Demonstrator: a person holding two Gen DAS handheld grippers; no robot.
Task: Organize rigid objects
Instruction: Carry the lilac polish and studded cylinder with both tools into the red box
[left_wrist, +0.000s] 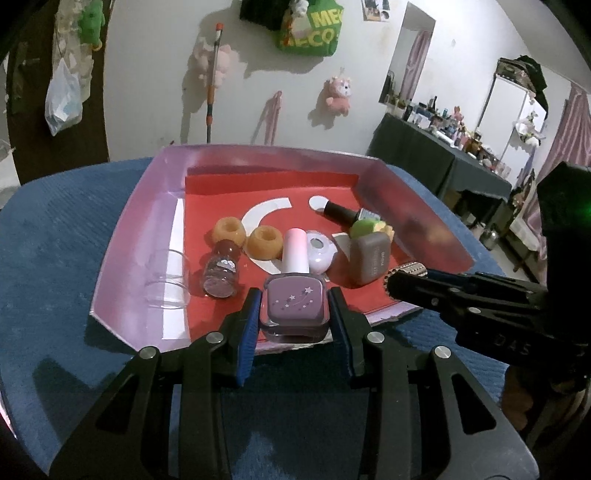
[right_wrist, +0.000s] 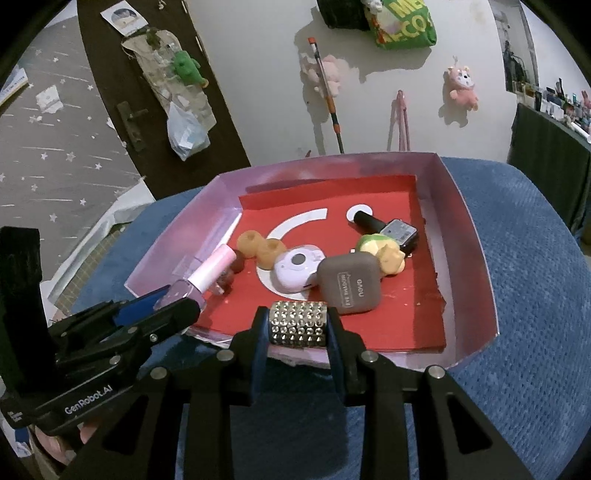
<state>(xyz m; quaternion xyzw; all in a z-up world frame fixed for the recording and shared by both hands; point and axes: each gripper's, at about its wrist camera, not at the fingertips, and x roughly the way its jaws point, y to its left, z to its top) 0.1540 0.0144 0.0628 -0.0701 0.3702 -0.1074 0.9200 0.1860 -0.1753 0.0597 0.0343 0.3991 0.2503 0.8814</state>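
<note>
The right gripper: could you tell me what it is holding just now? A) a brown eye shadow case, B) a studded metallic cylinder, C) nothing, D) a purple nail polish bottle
B: in the right wrist view the right gripper has its fingers closed on the studded metallic cylinder at the tray's near edge, while the left gripper holds the purple nail polish bottle.

A lived-in home room. Plush toys (left_wrist: 339, 94) and a green shopping bag (left_wrist: 311, 27) hang on the white wall. A cluttered dresser (left_wrist: 443, 147) stands beside pink curtains (left_wrist: 570, 129).
</note>
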